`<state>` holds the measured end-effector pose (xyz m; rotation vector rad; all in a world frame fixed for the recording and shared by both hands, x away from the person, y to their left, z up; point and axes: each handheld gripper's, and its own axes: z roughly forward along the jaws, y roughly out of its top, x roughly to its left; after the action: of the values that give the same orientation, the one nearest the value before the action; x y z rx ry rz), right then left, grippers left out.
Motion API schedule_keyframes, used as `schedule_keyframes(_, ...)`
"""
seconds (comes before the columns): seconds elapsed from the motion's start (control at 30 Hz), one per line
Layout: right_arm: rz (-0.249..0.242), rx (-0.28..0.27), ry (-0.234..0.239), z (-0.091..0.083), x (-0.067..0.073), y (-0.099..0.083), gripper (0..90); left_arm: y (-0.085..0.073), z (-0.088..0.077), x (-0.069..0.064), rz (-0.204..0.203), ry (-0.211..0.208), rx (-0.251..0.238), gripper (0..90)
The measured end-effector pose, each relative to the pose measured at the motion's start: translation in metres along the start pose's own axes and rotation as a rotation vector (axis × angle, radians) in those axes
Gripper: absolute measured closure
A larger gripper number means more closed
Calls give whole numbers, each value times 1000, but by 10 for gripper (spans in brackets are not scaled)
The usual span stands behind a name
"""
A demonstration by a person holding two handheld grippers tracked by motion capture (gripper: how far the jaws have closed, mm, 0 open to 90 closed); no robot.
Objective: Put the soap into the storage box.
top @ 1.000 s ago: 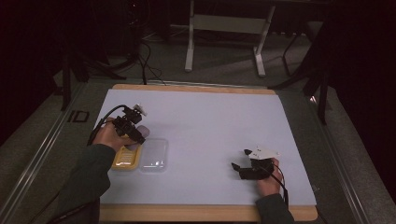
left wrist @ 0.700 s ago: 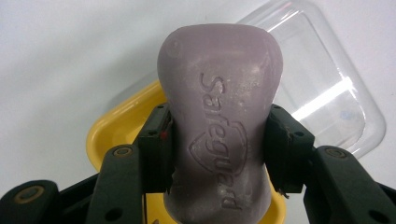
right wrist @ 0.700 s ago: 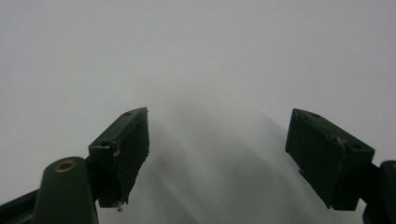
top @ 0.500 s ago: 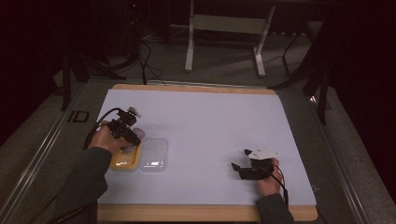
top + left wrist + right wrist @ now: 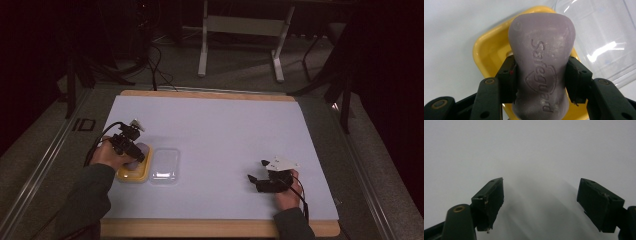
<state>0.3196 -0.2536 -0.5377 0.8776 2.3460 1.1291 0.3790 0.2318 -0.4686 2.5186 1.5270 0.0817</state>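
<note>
While the purple soap bar [image 5: 541,72] sits clamped across its narrow waist between the left gripper's [image 5: 541,82] jaws, its long axis runs straight out along them, with the far end over the yellow soap dish [image 5: 486,53] underneath. From above, the bar hangs just over the dish [image 5: 134,174], tilted rather than flat, so I judge the coming move to be a short lowering with the bar's length lined up to the dish's length. A clear plastic lid [image 5: 165,164] lies just beside the dish, on its right side. Well apart, the right gripper [image 5: 260,181] rests on the white table [image 5: 225,125], jaws spread wide with nothing between them; the left hand [image 5: 107,155] is plainly the nearer.
</note>
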Motion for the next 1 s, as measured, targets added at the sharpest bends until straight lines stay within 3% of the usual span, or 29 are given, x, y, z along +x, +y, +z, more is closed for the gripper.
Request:
schedule_keyframes(0.57,1,2,0,0,0,0,210,-7,13,2,-17,-10,32,494)
schedule_keyframes(0.67,0,3,0,0,0,0,210,-7,12,3,-25,-16,33,431)
schedule_keyframes(0.73,0,3,0,0,0,0,210,-7,7,5,-37,-35,8,392)
schedule_keyframes(0.83,-1,4,-1,0,0,0,210,-7,-3,2,-28,-10,-23,329)
schedule_keyframes(1.0,-2,5,-1,0,0,0,210,-7,-21,-5,-20,-11,-128,300)
